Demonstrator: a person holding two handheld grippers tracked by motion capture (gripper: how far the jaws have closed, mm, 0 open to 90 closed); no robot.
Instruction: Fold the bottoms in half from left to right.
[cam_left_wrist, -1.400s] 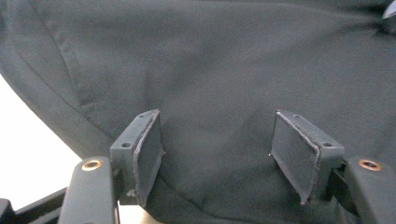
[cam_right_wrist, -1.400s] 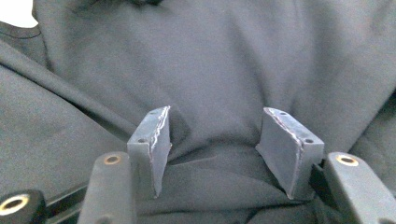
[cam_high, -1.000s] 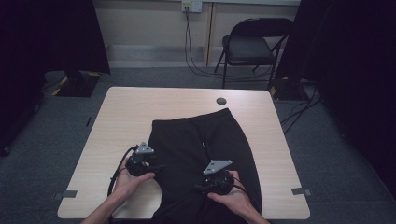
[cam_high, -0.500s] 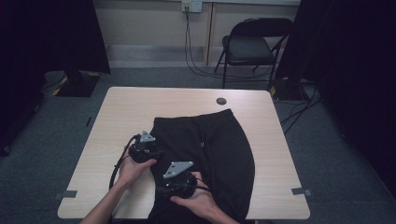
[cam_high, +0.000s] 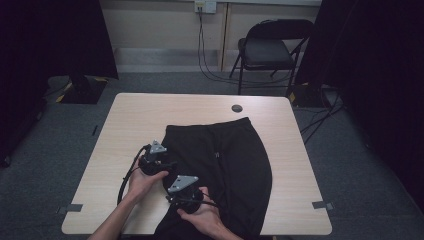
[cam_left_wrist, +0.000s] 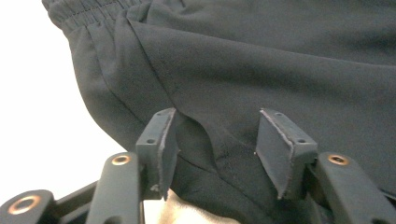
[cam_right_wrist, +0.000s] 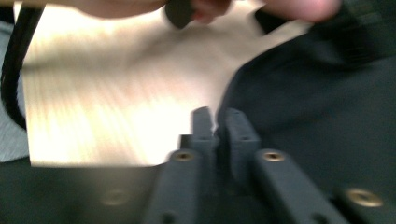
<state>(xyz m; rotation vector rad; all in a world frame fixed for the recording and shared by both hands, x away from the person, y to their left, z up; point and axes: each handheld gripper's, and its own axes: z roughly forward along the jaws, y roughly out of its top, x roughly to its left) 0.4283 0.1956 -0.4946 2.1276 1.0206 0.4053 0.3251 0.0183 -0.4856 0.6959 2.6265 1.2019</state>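
I see the black shorts (cam_high: 225, 170) lying flat at lower centre of the table (cam_high: 130, 120), soft, light and floppy, best pinched at a side hem: my left gripper (cam_left_wrist: 212, 144) gapes over a fold, my right gripper (cam_right_wrist: 219, 126) has just closed on the edge.

Matt black cloth on pale wood-look table.
You see trousers (cam_high: 220, 165) — smooth fabric, ribbed waistband; table (cam_high: 150, 115) — smooth laminate; jaw pads (cam_left_wrist: 275, 149) — matt rubbery.
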